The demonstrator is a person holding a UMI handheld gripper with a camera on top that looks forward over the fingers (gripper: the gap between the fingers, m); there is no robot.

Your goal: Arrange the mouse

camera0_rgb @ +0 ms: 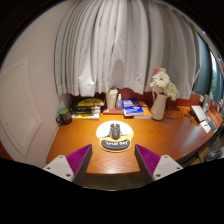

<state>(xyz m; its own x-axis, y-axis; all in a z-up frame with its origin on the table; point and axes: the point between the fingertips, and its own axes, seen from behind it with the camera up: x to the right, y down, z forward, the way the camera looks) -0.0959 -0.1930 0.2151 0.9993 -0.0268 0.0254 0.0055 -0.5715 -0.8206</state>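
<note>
- The mouse [115, 132] sits on a round mat [115, 143] at the middle of the desk [165, 140], its long axis running straight away from the gripper; which end is the front cannot be told.
- The gripper [113, 160] is open and empty, its fingers [73, 160] spread wide, with the mat just ahead, between them.
- Beyond the mat lie books [134, 108], a cup [112, 98] and a vase [159, 104] of flowers, before white curtains [115, 45].

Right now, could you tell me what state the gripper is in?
Gripper: open, holding nothing; the mouse sits on its round mat just ahead of the fingers.
</note>
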